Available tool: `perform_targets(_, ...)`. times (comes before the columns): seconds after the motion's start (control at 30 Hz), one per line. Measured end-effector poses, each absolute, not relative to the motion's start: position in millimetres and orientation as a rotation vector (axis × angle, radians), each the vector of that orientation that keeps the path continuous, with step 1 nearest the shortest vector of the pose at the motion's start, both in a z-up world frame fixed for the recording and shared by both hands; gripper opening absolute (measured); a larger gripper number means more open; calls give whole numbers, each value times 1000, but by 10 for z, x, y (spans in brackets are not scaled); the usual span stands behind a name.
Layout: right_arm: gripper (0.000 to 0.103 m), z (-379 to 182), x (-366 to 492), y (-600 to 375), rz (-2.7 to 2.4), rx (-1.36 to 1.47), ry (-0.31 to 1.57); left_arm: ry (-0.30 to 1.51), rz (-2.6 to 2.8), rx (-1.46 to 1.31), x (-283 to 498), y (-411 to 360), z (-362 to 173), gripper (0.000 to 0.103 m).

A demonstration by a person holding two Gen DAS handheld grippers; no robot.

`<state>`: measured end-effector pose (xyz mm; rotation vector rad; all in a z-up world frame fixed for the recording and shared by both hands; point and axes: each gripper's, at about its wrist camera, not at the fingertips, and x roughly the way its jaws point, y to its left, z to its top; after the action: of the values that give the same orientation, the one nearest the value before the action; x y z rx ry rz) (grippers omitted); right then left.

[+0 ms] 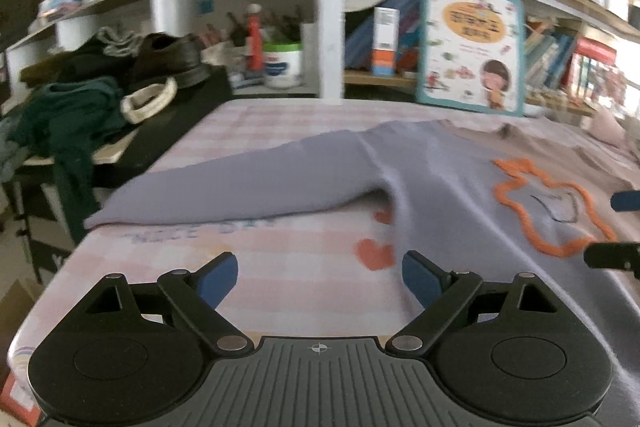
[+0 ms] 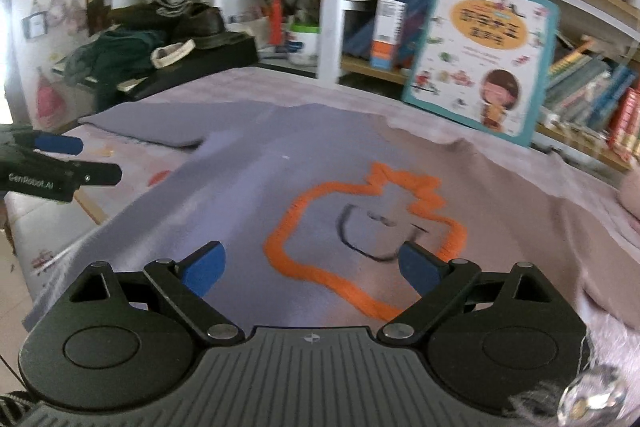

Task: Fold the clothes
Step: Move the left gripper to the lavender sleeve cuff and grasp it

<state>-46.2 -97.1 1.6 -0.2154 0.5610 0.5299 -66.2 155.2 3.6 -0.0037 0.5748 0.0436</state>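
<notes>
A grey-lilac sweater (image 2: 248,187) with an orange outlined figure (image 2: 360,227) lies spread flat on the pink checked table cover (image 1: 304,259). One sleeve (image 1: 240,183) reaches out to the left. My left gripper (image 1: 318,275) hovers open above the cover beside the sweater's left edge, with nothing between its blue pads. It also shows in the right wrist view as the left gripper (image 2: 86,159) at the left edge. My right gripper (image 2: 310,263) is open just over the orange figure, empty. In the left wrist view the right gripper (image 1: 616,227) pokes in at the right edge.
A picture book (image 1: 472,47) leans against the bookshelves (image 2: 580,83) behind the table. A black stand at the left carries dark clothes (image 1: 68,119), a shoe (image 1: 172,59) and a white band (image 1: 148,99). The table's left edge (image 1: 80,247) drops to the floor.
</notes>
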Motion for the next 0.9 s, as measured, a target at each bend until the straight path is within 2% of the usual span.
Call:
perform_targets(0.53,94,-71,11,-655,565,-260,523,587,271,-17,-385,2242,21,93)
perform_targets(0.9,94,-196,10,-609,615,-237,518,598,385,-186,-196,2866,12,91)
